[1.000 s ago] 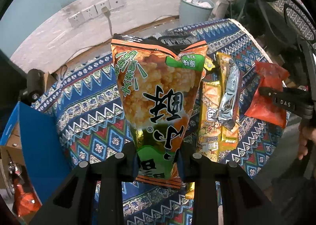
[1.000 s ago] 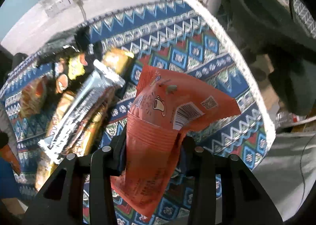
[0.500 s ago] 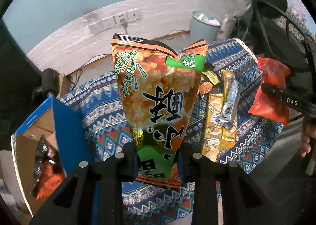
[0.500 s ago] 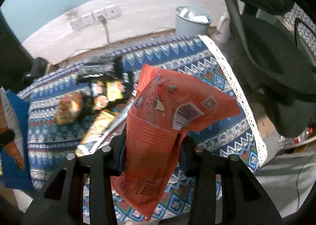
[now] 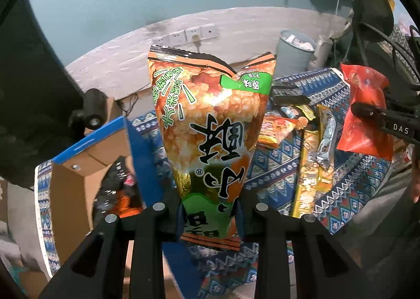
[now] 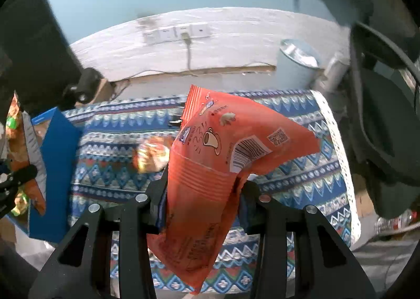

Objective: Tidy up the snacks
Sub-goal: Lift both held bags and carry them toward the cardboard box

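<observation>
My left gripper (image 5: 210, 216) is shut on an orange-and-green rice cracker bag (image 5: 210, 125), held upright above the patterned cloth. To its left stands an open blue cardboard box (image 5: 86, 167) with a dark snack pack (image 5: 115, 188) inside. My right gripper (image 6: 203, 199) is shut on a red snack packet (image 6: 223, 165), lifted over the cloth. That packet (image 5: 363, 115) and the right gripper's finger (image 5: 380, 117) also show at the right of the left wrist view. The cracker bag (image 6: 18, 146) and the box (image 6: 55, 167) sit at the left edge of the right wrist view.
Several snacks lie on the blue patterned cloth (image 5: 354, 175): long gold bars (image 5: 312, 167), a silver bar (image 5: 326, 141), an orange pack (image 5: 278, 128) and a black one (image 5: 288, 92). A grey bin (image 5: 295, 49) stands by the wall. A dark chair (image 6: 380, 128) is at the right.
Both grippers have risen with their bags, so the cloth looks smaller and more wall shows. The blue box has come fully into the left wrist view.
</observation>
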